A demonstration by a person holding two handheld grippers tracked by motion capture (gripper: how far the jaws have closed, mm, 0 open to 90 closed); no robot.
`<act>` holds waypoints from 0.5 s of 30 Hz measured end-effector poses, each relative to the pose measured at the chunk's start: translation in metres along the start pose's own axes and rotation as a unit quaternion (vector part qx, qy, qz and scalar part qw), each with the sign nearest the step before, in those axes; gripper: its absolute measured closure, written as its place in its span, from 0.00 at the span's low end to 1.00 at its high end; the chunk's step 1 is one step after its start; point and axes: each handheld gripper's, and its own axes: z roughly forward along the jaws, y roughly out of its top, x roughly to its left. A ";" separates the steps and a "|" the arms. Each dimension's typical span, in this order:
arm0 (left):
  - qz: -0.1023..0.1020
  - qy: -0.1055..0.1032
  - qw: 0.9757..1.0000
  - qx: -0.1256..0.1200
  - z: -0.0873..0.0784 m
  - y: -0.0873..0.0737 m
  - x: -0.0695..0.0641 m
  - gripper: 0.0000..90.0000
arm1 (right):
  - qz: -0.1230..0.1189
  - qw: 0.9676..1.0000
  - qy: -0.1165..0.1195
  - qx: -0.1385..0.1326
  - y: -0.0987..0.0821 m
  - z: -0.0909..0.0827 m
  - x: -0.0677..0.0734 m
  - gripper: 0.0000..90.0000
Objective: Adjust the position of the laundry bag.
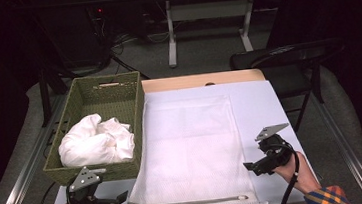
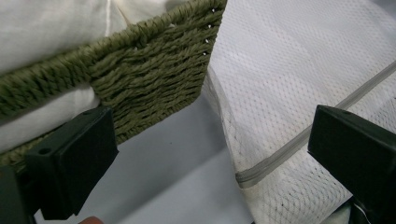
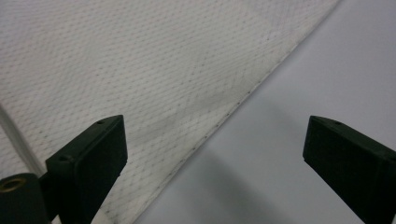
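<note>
White mesh laundry bag (image 1: 189, 151) lies flat on the pale grey table surface (image 1: 264, 104), its grey zipper (image 1: 188, 202) running along the near edge, the pull at the right end. No lettering, no label readable anywhere on the bag or the basket.

Left gripper (image 1: 120, 198) sits low at the near left corner, just beside the bag's zipper end, pointing right towards it. In the left gripper view its jaws stand wide apart with nothing between the pads: bare table below, the bag's corner with the zipper (image 2: 299, 140) under the right jaw, the olive-green woven basket (image 2: 140, 79) close behind the left one.

Right gripper (image 1: 249, 166) is over at the bag's right side, near the edge, pointing left at it. In the right gripper view the jaws are spread wide and grip nothing; the bag's stitched edge (image 3: 219, 126) runs diagonally between them, mesh on one side, table (image 3: 299, 107) on the other.

The basket (image 1: 76, 107) stands on the table's left, touching the bag's left edge, and holds a crumpled white cloth (image 1: 97, 140). A dark folding chair (image 1: 290, 56) stands beyond the table on the right.
</note>
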 end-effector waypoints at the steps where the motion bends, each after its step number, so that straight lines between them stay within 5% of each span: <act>1: 0.000 0.000 1.000 0.000 0.000 0.000 0.000 0.03 | 0.002 1.000 -0.002 0.005 0.001 0.003 -0.001 0.08; 15: 0.018 0.001 0.999 0.033 0.021 0.001 -0.006 0.19 | 0.027 0.998 -0.015 0.045 0.016 0.036 -0.007 0.36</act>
